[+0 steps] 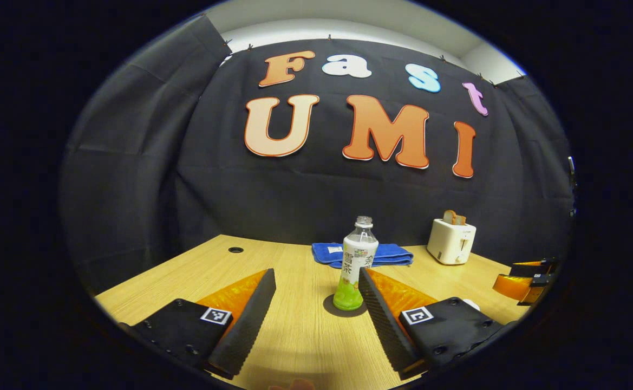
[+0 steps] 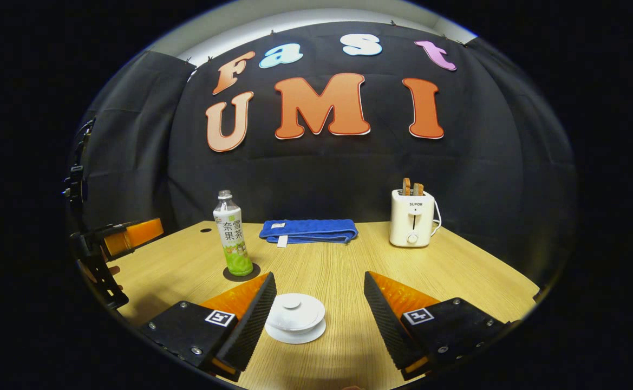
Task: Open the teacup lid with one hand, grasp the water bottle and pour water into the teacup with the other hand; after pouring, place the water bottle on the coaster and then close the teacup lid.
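A clear water bottle (image 1: pixel 356 264) with a white and green label and no cap stands upright on a dark round coaster (image 1: pixel 343 309). My left gripper (image 1: pixel 316 276) is open, a little short of the bottle, which stands just inside its right finger. In the right gripper view the same bottle (image 2: pixel 232 234) and coaster (image 2: pixel 241 272) stand at mid-left. A white lidded teacup (image 2: pixel 295 316) on its saucer sits with the lid on, between the fingers of my open right gripper (image 2: pixel 319 280). The left gripper (image 2: pixel 111 241) shows at the left edge there, and the right gripper (image 1: pixel 524 279) at the right edge of the left gripper view.
A folded blue towel (image 2: pixel 308 229) lies at the back of the wooden table (image 2: pixel 457 271). A white toaster (image 2: pixel 412 218) with bread slices in it stands at the back right. A small round hole (image 1: pixel 235 249) sits in the table's far left.
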{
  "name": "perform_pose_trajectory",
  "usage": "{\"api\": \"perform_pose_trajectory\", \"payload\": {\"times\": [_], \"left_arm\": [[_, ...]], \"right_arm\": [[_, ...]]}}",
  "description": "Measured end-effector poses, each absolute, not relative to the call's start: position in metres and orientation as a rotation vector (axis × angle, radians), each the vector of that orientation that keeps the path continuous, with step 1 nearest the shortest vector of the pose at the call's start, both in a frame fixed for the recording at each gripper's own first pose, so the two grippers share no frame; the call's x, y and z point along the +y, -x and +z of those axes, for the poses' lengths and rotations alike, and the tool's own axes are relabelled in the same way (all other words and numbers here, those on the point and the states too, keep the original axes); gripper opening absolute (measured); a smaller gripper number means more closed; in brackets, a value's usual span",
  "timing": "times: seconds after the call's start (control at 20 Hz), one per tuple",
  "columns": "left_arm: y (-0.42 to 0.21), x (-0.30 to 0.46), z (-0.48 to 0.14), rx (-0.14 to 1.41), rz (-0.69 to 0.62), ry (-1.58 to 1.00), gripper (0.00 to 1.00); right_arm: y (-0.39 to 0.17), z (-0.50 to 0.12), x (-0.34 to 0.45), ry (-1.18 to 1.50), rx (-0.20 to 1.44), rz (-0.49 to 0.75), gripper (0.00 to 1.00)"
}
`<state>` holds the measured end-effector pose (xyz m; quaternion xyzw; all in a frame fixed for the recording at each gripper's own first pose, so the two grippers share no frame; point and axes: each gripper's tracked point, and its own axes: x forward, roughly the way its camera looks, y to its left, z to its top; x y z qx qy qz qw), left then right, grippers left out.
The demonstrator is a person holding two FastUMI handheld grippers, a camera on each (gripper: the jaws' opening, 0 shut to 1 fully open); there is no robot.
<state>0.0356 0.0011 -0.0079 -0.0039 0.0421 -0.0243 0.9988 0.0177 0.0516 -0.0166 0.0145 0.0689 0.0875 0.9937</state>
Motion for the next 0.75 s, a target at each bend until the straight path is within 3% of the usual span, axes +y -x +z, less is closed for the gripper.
{"api": "perform_pose_trajectory", "payload": {"times": [0.75], "left_arm": [[-0.021,-0.025,0.01,0.052,-0.112,-0.012,0.98]], "right_arm": [[-0.007,-0.01,0.041,-0.036,0.126,0.169,0.96]]}}
